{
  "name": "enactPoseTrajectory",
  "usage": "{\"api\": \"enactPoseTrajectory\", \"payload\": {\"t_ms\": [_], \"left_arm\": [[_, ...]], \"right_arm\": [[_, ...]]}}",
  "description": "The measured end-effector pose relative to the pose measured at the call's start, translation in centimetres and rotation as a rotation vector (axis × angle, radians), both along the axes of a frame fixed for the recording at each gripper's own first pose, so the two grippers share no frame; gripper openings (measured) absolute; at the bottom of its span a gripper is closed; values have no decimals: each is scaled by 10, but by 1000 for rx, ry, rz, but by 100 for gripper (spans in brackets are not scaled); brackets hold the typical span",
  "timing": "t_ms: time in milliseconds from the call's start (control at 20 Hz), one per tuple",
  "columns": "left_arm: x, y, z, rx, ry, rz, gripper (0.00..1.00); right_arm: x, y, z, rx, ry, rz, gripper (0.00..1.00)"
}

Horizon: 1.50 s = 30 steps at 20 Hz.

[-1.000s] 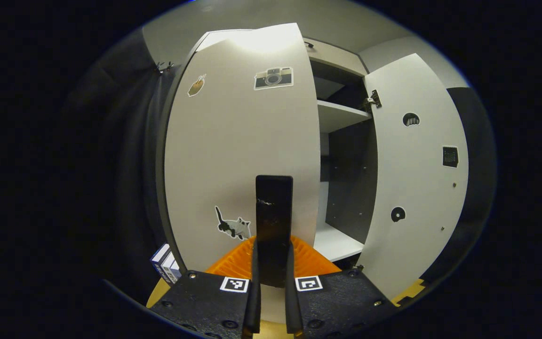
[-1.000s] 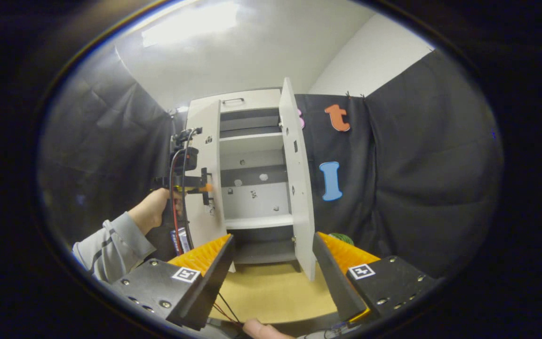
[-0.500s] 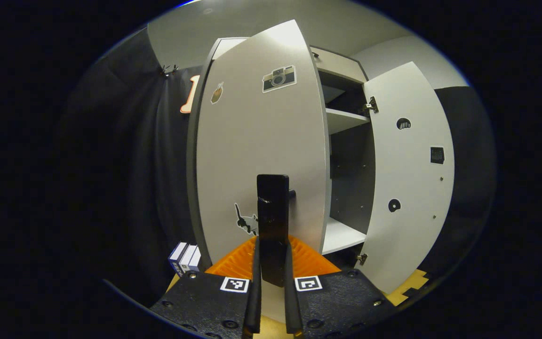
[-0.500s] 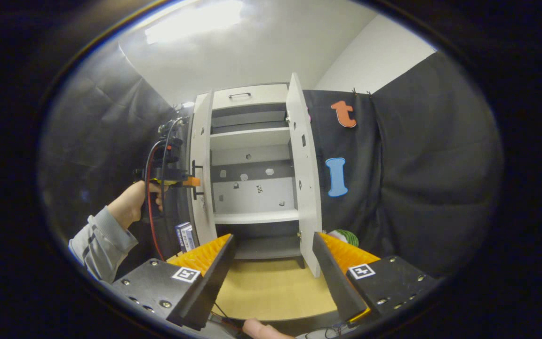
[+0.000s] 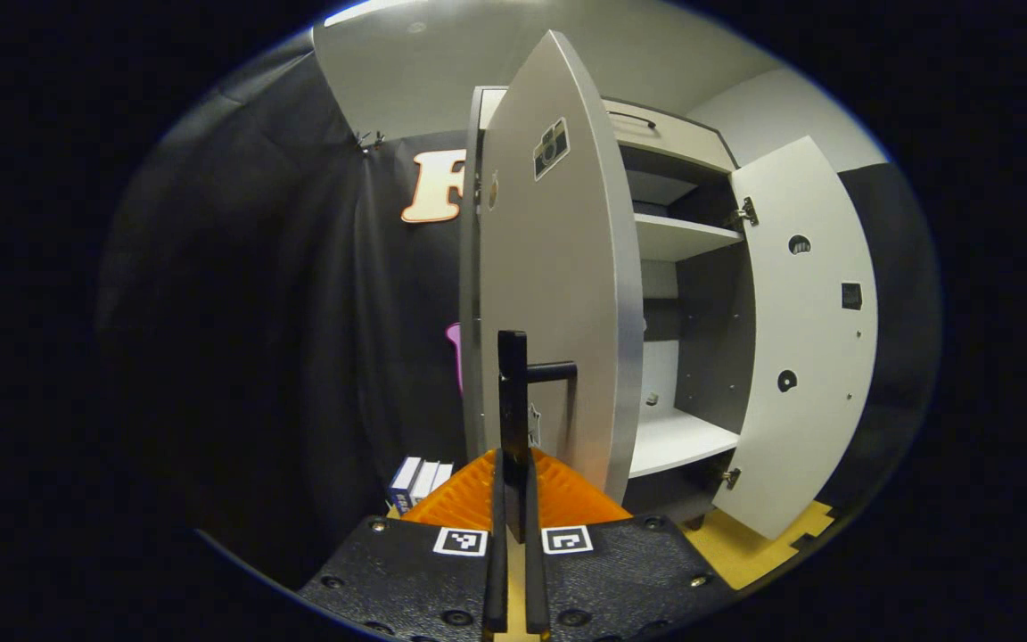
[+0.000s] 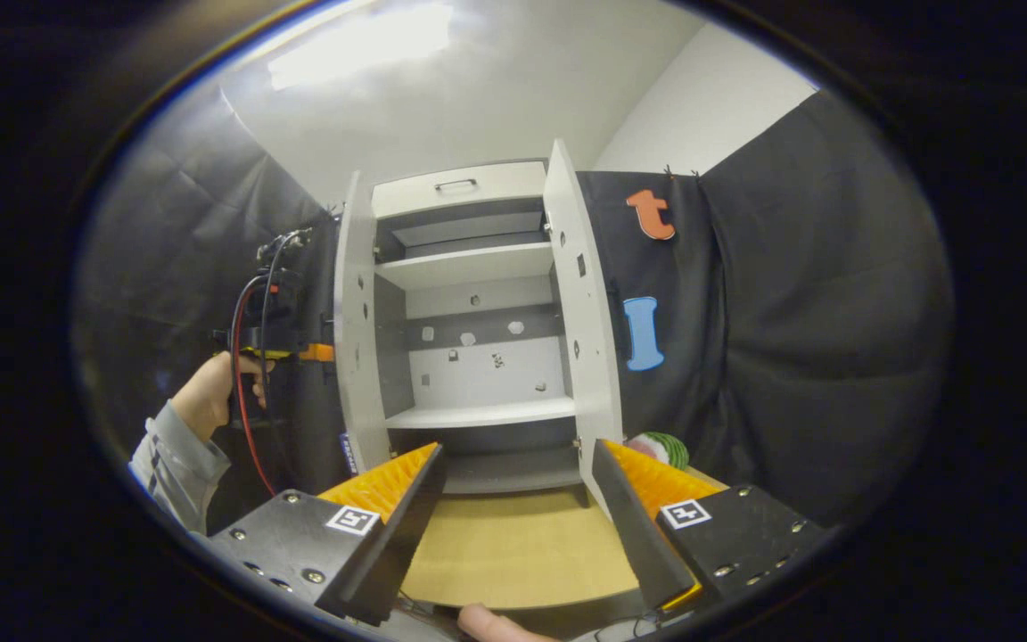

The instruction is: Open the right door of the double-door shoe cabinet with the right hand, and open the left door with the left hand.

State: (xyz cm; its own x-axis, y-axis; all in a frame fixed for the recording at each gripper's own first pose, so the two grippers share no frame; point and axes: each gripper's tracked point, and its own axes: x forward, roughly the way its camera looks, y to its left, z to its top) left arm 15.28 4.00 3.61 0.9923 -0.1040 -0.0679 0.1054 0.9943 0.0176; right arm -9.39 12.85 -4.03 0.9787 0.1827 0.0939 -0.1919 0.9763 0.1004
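In the left gripper view my left tongs [image 5: 512, 499] are clamped on the black bar handle [image 5: 513, 392] near the free edge of the left door [image 5: 558, 294]. The panel is rigid and hinged, probably light; the handle is the place to hold.

In the right gripper view my right tongs [image 6: 513, 508] stand apart, empty, facing the cabinet [image 6: 469, 267] on the worktop [image 6: 513, 553]; the right door [image 6: 580, 303] stands wide.

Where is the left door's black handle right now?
In the left gripper view, the black handle stands bottom centre, clamped in the left claw, on the swung-open left door.
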Motion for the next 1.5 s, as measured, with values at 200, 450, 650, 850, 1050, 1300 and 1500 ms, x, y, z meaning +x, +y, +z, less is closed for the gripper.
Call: {"api": "enactPoseTrajectory", "payload": {"t_ms": [200, 450, 650, 850, 1050, 1300, 1500], "left_arm": [[3, 37, -4, -1, 5, -11, 2], [5, 38, -14, 24, 19, -44, 1], [4, 35, -11, 39, 1, -26, 1], [3, 34, -11, 10, -2, -38, 1], [3, 34, -12, 38, -38, -30, 1], [-8, 35, -18, 65, -39, 15, 4], [-27, 32, -21, 48, -44, 42, 30]], "right_arm": [[-1, 8, -1, -3, -3, 4, 99], [-2, 14, 2, -22, -12, 8, 99], [-5, 15, 1, -25, -14, 9, 100], [-4, 15, 2, 25, -5, 47, 94], [-2, 12, 5, 37, -10, 49, 94], [0, 11, 0, 33, 4, 41, 99], [1, 13, -1, 23, -7, 46, 99]]}}
